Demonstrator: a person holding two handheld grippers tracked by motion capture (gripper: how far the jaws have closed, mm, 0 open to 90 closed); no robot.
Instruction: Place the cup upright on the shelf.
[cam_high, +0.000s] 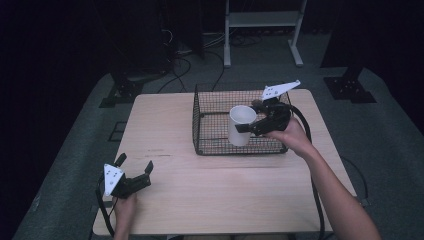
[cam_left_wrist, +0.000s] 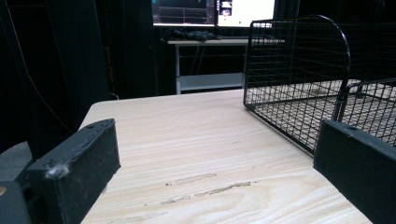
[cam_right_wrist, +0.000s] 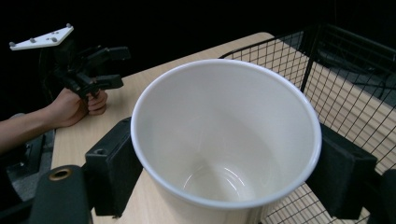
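A white cup stands upright between the jaws of my right gripper, which is shut on its sides. The cup is over the inside of a black wire basket on the far half of the wooden table. In the right gripper view the cup is empty, with the right gripper pressing on both sides of it and the basket behind it. My left gripper rests at the table's near left corner, open and empty. In its own view the left gripper faces the basket.
In the right gripper view, a hand holds the left gripper at the table's edge. A white shelf frame and cables lie on the floor behind the table. A desk with monitors stands far off.
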